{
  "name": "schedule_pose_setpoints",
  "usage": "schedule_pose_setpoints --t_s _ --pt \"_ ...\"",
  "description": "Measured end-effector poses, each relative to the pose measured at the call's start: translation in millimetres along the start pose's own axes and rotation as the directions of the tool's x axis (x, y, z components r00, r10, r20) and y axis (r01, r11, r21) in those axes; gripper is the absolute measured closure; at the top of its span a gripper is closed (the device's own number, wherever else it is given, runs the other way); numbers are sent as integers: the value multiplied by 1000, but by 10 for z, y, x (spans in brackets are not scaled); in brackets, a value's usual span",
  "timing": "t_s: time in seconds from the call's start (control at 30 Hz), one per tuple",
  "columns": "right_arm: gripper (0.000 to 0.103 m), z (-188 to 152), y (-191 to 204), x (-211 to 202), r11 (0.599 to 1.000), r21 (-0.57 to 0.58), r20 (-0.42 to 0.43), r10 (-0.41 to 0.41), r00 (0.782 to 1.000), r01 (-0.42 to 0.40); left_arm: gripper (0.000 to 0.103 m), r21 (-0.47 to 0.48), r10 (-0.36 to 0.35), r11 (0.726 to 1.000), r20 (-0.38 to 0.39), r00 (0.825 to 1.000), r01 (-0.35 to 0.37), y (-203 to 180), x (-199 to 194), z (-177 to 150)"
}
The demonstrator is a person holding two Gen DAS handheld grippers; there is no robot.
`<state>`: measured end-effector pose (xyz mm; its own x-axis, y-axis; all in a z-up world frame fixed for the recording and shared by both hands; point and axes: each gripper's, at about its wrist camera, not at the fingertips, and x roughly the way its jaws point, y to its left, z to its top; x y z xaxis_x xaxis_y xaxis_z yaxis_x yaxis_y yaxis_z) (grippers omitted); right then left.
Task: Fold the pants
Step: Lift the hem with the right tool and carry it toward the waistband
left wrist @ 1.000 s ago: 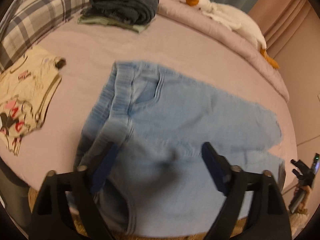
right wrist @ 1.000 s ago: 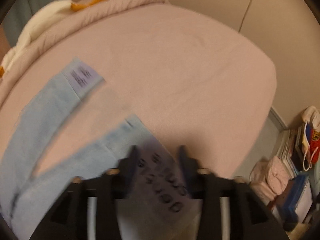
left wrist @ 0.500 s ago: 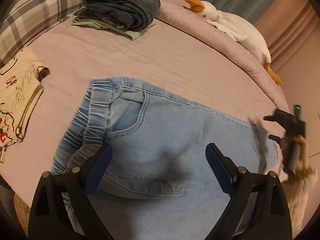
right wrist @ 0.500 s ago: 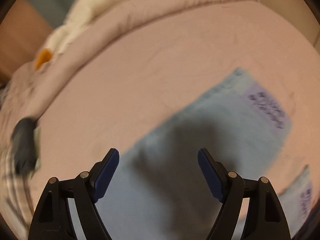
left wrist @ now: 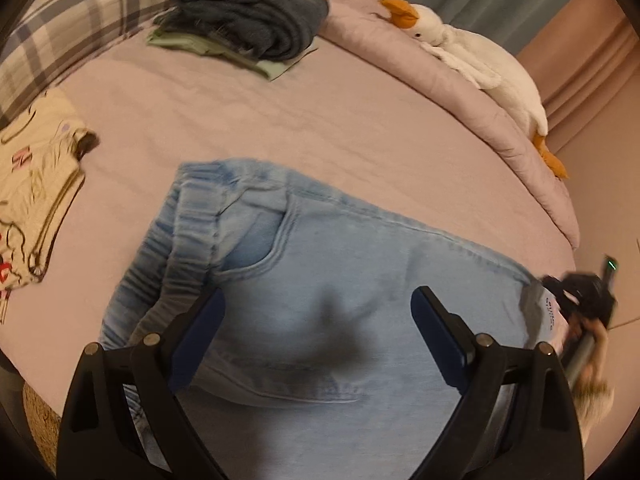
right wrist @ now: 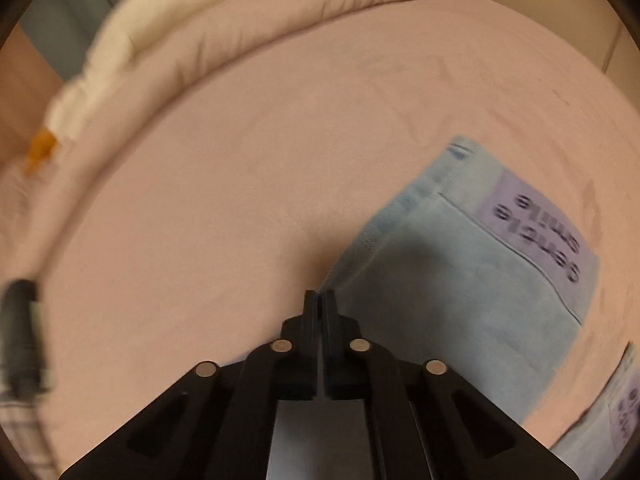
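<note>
Light-blue denim pants lie flat on the pink bedsheet, already doubled leg over leg, elastic waistband toward the left of the left wrist view, cuffs with lilac printed labels at the far end. Left gripper hovers over the seat, fingers spread, nothing between them. Right gripper has its fingers pressed together at the leg's long edge near the cuff; can't tell if fabric is pinched. Lengthwise fold looks done; cuff-to-waist folds remain.
</note>
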<state>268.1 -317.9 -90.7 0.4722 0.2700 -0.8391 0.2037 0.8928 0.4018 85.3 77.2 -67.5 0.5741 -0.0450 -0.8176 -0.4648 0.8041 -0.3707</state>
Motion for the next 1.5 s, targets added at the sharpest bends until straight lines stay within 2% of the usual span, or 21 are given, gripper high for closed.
schedule_pose_setpoints --t_s 0.07,0.13,0.2,0.27,0.37,0.53,0.57,0.6,0.63,0.67,0.73,0.77,0.83,0.93,1.0,1.07,1.1,1.2,1.27,1.37,1.5 --pt "102 -194 -232 -407 995 17 65 98 993 -99 8 -6 -8 1000 6 1000 8 -61 -12 34" --pt "102 -452 -459 -735 988 7 117 154 981 -156 8 -14 -30 999 -6 1000 30 -133 33 82" --pt "102 -592 -646 -867 982 7 132 186 974 -188 8 -20 -37 999 -35 999 36 -201 151 138" --pt "102 -848 -810 -906 980 18 122 194 973 -197 8 -30 -26 999 -60 998 24 -253 276 203" --pt "102 -1021 -954 -871 983 30 111 174 978 -179 8 -47 -2 999 -61 998 -1 -353 508 350" --pt "102 -906 -859 -722 983 37 90 178 980 -182 13 -93 24 995 -150 988 -38 -378 979 561" --pt "102 -903 -851 -723 982 32 92 182 979 -186 17 -115 43 991 -188 981 -65 -330 1111 590" --pt "102 -935 -856 -749 981 29 97 187 978 -191 34 -126 70 987 -200 977 -97 -289 1159 595" --pt "102 -937 -857 -755 981 21 100 192 976 -195 60 -124 106 983 -198 974 -132 -264 1158 600" --pt "102 -915 -836 -746 981 12 101 193 976 -195 70 -96 144 982 -186 972 -164 -246 1094 602" --pt "102 -927 -821 -753 984 -4 105 178 978 -178 76 -88 78 992 -154 985 -93 -202 909 588" --pt "102 -924 -820 -789 985 -14 116 171 978 -171 77 -79 16 997 -118 993 -25 -163 692 559" --pt "102 -935 -856 -958 982 -25 151 191 970 -189 82 -37 -70 997 -68 995 68 -121 347 490" --pt "102 -924 -895 -1251 977 -25 212 214 954 -213 83 10 -161 987 -22 987 161 -36 -172 244" --pt "102 -972 -922 -1475 975 -35 249 220 943 -218 84 40 -209 977 -5 978 209 43 -481 -49" --pt "102 -1054 -960 -1638 976 -40 264 215 940 -212 84 41 -234 971 -22 972 235 157 -635 -374" --pt "102 -1115 -1014 -1694 977 -36 261 210 942 -208 85 21 -234 972 -57 971 235 243 -645 -590" --pt "102 -1271 -1207 -1642 981 8 216 190 958 -196 85 -27 -215 977 -161 963 214 469 -504 -983" --pt "102 -1388 -1377 -1492 983 46 163 166 973 -176 85 -49 -212 977 -194 958 206 591 -414 -1084" --pt "102 -1482 -1561 -1232 982 107 77 146 986 -153 82 -74 -193 980 -162 968 183 653 -431 -1102" --pt "102 -1485 -1609 -1124 986 107 45 126 991 -130 45 -93 -146 986 -75 986 139 769 -544 -995"
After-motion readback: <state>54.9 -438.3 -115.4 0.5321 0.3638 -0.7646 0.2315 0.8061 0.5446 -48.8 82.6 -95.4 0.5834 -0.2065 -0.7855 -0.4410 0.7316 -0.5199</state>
